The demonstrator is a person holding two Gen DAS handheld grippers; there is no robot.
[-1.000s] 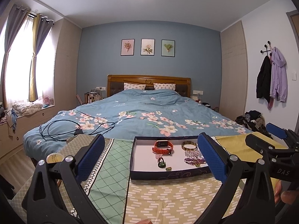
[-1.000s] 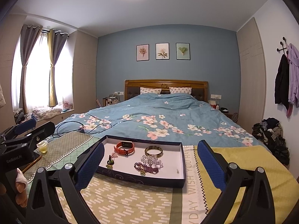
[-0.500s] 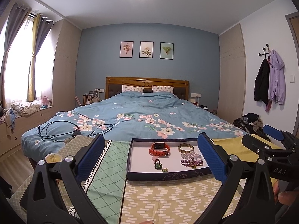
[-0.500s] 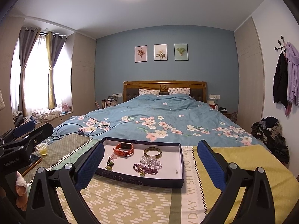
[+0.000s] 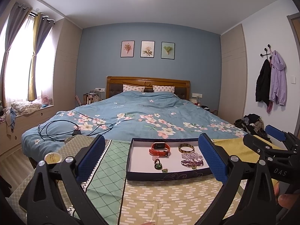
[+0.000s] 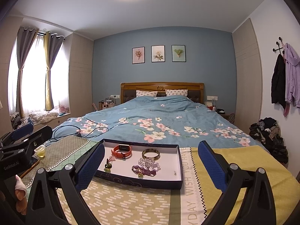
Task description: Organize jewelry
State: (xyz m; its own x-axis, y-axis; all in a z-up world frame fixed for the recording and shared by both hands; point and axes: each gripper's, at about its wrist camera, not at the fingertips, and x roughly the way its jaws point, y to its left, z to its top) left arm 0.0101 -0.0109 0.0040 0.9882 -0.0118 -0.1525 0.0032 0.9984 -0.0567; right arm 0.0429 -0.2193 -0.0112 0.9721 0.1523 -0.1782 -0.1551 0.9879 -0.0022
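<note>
Both tongs, left (image 5: 150, 161) and right (image 6: 151, 166), are spread wide and hold nothing. The jewelry lies in the dark blue tray (image 6: 138, 181) on the patterned cloth (image 6: 127, 204): an orange watch (image 6: 121, 151), a gold bangle (image 6: 151, 154), purple beads (image 6: 143, 170).

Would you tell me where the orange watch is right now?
The orange watch lies in the far left part of the tray, left of the gold bangle, in both views.
</note>
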